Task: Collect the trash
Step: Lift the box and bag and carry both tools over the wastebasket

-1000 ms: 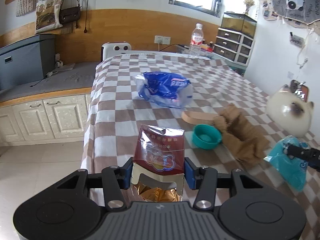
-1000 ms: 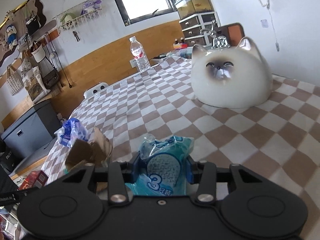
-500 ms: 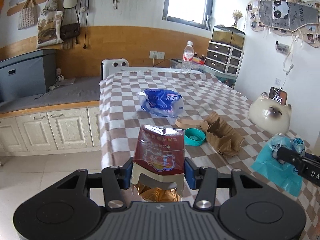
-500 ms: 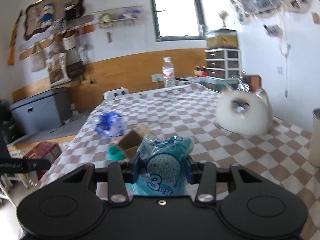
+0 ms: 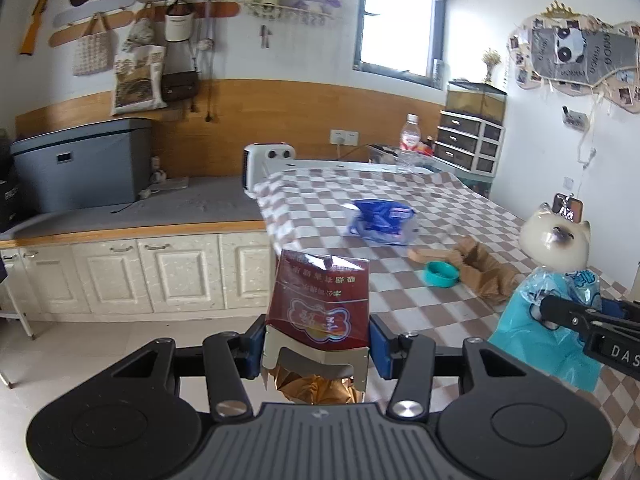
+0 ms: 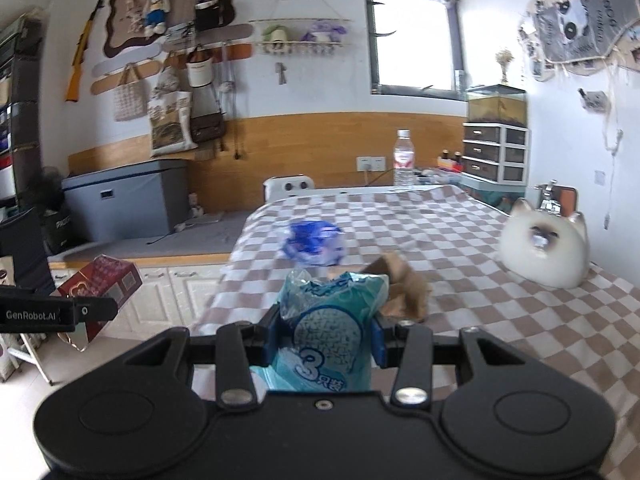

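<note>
My left gripper (image 5: pixel 316 340) is shut on a dark red snack carton (image 5: pixel 318 308) with gold foil spilling from its lower end. It hangs off the near left corner of the checkered table (image 5: pixel 400 312). My right gripper (image 6: pixel 323 338) is shut on a teal plastic wrapper (image 6: pixel 328 336); the same teal wrapper (image 5: pixel 548 332) shows at the right of the left wrist view. On the table lie a blue plastic bag (image 5: pixel 382 222), a crumpled brown paper bag (image 5: pixel 484 272), a teal bowl (image 5: pixel 440 274) and a flat tan piece (image 5: pixel 430 255).
A white cat figurine (image 6: pixel 544 252) sits at the table's right edge. A water bottle (image 6: pixel 403 160) stands at the far end, a white heater (image 5: pixel 269 168) behind it. White cabinets (image 5: pixel 132 276) with a grey bin (image 5: pixel 80 168) on top line the left wall; tiled floor lies below.
Both grippers have pulled back from the table and risen a little, carrying their loads. The table's things look smaller and farther. The right wrist view has rolled level.
</note>
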The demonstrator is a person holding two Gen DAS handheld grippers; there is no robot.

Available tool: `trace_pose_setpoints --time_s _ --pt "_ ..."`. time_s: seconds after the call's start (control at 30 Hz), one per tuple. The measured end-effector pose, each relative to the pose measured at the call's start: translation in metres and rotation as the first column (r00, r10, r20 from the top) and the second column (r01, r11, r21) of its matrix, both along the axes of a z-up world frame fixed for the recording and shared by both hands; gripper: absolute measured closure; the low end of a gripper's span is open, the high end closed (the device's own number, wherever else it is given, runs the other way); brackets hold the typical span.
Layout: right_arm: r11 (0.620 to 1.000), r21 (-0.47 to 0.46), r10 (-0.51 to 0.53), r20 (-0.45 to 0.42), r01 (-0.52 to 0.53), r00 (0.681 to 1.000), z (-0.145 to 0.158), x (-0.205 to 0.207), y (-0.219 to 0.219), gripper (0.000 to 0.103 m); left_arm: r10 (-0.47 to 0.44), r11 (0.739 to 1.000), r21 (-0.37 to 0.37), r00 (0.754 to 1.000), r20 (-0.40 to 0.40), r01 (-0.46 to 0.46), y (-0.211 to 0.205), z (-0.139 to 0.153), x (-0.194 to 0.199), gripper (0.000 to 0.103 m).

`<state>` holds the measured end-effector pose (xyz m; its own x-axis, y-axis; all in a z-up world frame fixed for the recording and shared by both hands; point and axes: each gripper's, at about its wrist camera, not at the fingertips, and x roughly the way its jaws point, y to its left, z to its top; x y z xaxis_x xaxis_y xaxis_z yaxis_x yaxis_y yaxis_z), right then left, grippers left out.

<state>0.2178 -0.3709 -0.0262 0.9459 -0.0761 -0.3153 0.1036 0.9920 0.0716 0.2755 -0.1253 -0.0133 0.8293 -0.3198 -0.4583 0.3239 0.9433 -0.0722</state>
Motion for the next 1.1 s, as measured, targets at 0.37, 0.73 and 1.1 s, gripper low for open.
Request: trace_pose_setpoints --time_s 0.37,0.73,1.1 --pt "0.993 -0.039 0.107 -0.048 -0.109 0.993 -0.009 0.015 0.101 0.058 0.101 0.994 -0.037 0.995 -0.007 -0.102 0.099 -0.014 -0.012 0.052" --pt "0.979 -0.023 0.196 -0.147 -0.201 0.970 -0.050 0.049 0.188 0.058 0.177 0.983 -0.040 0.980 -0.095 -0.181 0.175 -0.057 0.001 0.052" --pt "0.970 -0.004 0.233 -0.285 -0.244 0.930 -0.112 0.090 0.238 0.058 0.195 0.977 -0.039 0.955 -0.225 -0.209 0.206 -0.126 0.035 0.052"
